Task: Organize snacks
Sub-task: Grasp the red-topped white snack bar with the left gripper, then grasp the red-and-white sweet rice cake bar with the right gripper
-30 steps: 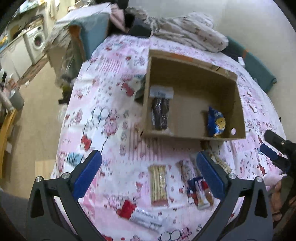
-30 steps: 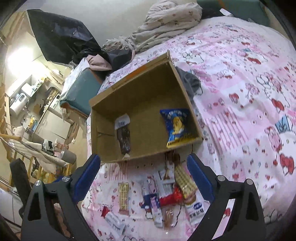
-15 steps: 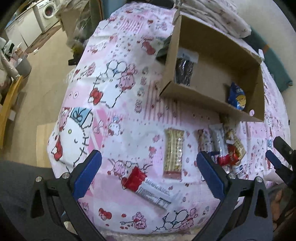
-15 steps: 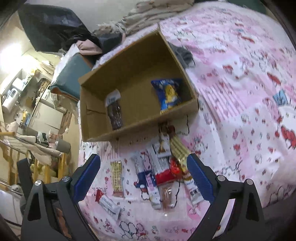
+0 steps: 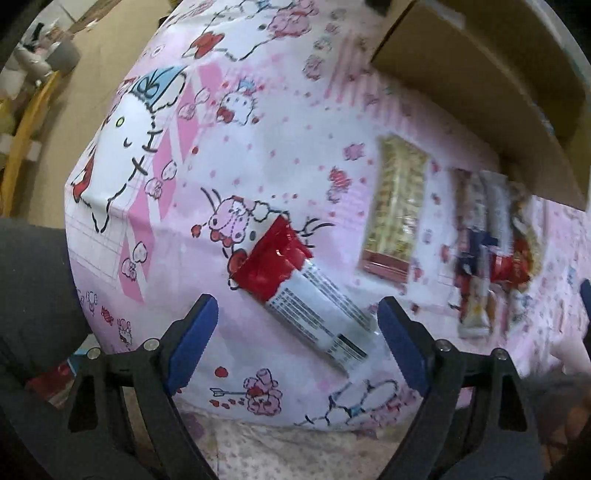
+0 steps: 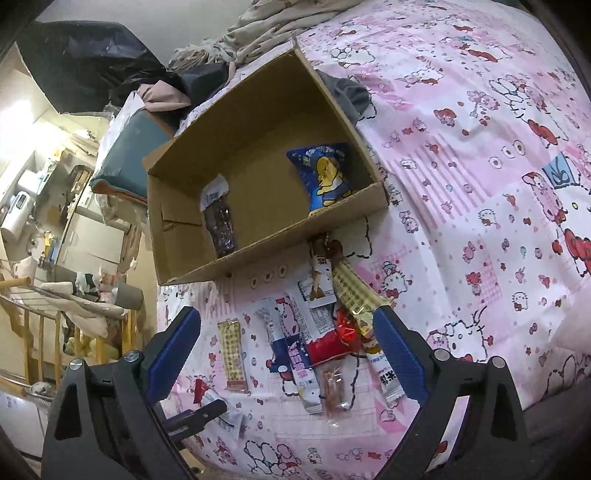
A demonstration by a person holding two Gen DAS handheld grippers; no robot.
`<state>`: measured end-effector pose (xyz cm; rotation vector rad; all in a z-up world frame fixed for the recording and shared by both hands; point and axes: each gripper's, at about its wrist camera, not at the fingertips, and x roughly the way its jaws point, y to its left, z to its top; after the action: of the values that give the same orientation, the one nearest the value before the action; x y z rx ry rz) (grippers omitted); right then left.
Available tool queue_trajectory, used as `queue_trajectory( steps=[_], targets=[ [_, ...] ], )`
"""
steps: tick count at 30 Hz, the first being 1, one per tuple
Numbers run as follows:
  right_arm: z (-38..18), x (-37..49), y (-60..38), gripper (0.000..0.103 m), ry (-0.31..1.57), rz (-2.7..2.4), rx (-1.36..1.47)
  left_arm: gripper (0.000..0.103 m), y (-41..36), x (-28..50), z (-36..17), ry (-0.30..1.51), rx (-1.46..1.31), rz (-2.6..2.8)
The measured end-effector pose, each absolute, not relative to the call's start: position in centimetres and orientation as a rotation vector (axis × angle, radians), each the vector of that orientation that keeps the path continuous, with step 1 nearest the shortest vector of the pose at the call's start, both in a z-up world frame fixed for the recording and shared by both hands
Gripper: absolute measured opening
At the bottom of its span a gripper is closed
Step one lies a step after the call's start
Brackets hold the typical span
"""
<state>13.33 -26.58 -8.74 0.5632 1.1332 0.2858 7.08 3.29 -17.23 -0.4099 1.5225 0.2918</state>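
pink cartoon bedsheet (image 5: 280, 155), red-white snack packet (image 5: 295, 288)

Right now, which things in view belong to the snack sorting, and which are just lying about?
Job:
cardboard box
blue chip bag and dark snack pack inside it
red-and-white packet between the left gripper pads
cracker pack
snack pile

Lying about:
crumpled blanket
grey cloth

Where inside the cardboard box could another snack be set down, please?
The widest bare patch in the cardboard box is its floor between the dark packet and the blue bag. In front, the snack pile is crowded.
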Motion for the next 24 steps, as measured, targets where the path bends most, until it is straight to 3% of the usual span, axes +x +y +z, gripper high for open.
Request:
queue_trajectory(
  steps=[3, 6, 8, 17, 24],
  targets=[
    [-9.0, 13.4, -27.1, 0.097, 1.137, 0.270, 0.588, 0.081, 2.9, 7.3, -18.0, 1.535, -0.406, 0.297],
    [-9.4, 13.7, -27.5, 0.097, 1.150, 0.252, 0.617, 0.062, 2.5, 8.1, -17.9, 1.509, -0.367, 0.262],
    [-9.9, 13.8, -27.9, 0.097, 1.168, 0.246, 0.656, 0.031, 2.1, 8.3, -17.6, 1.494, -0.344, 0.229],
    [-11.4, 13.9, -30.7, 0.097, 1.200, 0.164, 0.783, 0.028, 1.2, 9.6, -13.3, 1.415, -0.241, 0.091],
    [-13.7, 14.0, -31.2, 0.093, 1.353, 0.059, 0.627, 0.028, 1.7, 12.6, -8.5, 1.278, -0.115, 0.020]
  ],
)
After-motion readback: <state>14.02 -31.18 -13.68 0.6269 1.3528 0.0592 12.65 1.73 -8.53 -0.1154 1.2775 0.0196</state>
